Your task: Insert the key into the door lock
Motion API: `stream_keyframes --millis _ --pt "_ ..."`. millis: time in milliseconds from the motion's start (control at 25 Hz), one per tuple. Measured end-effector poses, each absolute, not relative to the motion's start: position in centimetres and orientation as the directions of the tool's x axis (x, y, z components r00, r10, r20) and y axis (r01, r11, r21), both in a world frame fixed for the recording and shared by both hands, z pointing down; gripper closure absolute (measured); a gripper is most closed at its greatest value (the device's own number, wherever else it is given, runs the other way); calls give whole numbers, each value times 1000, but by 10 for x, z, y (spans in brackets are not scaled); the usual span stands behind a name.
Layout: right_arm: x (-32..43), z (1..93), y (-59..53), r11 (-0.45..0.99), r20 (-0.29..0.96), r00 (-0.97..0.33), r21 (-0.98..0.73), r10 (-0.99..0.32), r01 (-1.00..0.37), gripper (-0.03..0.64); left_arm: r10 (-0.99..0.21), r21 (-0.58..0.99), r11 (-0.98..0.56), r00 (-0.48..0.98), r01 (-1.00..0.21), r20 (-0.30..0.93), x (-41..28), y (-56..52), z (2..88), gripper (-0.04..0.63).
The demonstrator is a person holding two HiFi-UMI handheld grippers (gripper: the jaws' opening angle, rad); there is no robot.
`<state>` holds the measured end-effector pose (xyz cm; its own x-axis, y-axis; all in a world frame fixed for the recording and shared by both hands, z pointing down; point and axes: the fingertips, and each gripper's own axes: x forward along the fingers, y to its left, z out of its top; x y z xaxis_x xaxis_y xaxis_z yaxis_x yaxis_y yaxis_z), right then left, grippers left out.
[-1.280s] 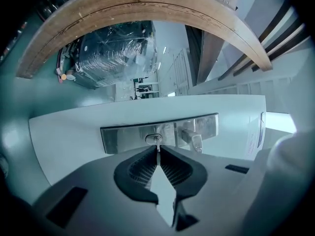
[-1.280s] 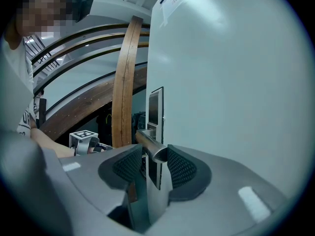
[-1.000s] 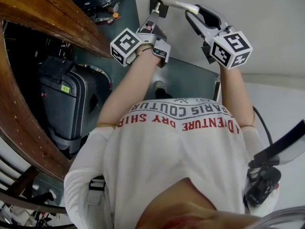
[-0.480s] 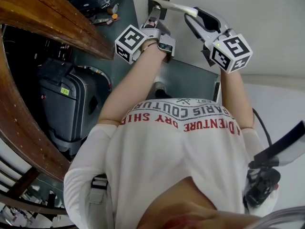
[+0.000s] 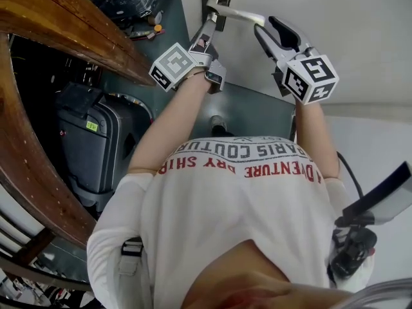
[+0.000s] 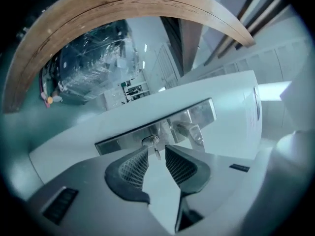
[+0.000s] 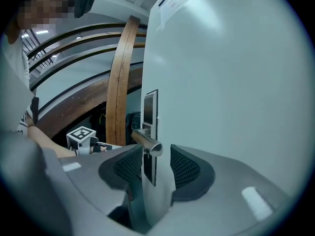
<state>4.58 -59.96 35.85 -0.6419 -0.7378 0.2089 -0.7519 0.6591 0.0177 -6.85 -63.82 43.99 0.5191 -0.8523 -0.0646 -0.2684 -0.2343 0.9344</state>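
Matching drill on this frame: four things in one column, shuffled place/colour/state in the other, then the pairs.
Things
1. key
2. door handle
3. suitcase
4. curved beam

Place, colour or state
A. brown wood
B. dark grey, at the person's left
C. its end sits between the right gripper's open jaws
D. at the lock, between the left gripper's open jaws

Pairs: 1-D, 2-C, 3-B, 4-A
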Motion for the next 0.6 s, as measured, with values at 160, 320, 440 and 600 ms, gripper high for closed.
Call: stream_keyframes --millis 160,320,440,600 --pt "44 354 -559 681 235 -662 1 -712 -732 471 -787 788 -354 616 -504 41 -79 -589 433 506" --pt "23 350 -484 733 258 -714 -31 -651 -679 615 -689 443 -611 716 -656 112 -79 -502 388 594" --pt "3 356 -414 785 279 -766 -63 -578 -616 615 -638 216 -719 751 -660 169 -76 -432 364 594" --pt "-12 366 -334 812 287 -798 -100 -529 -574 615 -570 155 -786 798 -599 196 -62 -348 357 594"
